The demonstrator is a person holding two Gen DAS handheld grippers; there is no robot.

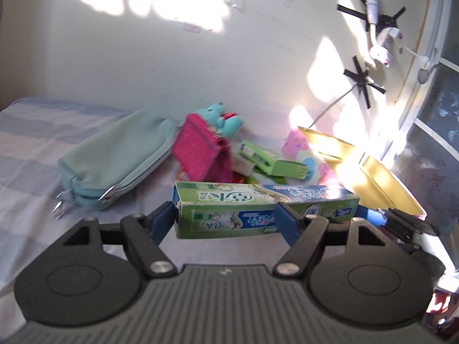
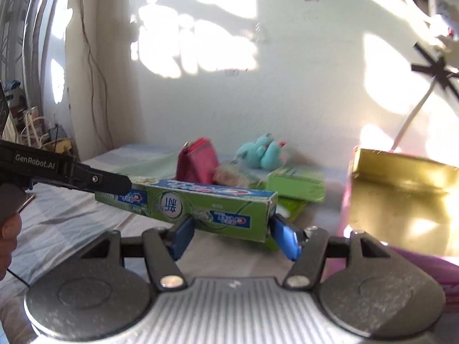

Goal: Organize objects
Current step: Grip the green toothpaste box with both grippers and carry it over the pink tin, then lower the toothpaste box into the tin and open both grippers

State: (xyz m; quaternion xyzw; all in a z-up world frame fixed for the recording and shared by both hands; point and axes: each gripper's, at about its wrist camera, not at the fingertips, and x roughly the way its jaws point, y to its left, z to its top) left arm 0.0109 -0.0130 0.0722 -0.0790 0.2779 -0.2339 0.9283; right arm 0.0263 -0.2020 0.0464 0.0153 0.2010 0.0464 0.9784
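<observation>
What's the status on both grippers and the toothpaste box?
Left gripper and right gripper both clamp the long green-and-blue toothpaste box, one at each end. Box lifted. Gold-lined open box ahead, path clear.

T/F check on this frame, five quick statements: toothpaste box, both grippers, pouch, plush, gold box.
1. The toothpaste box sits between the fingers of both the left gripper and the right gripper. True.
2. The teal pouch is unzipped and spilling items. False: its zips look closed.
3. The plush toy is blue-green. True.
4. The gold-lined box is packed full. False: its visible interior is bare.
5. The toothpaste box lies flat on the bed. False: it is lifted clear of it.
</observation>
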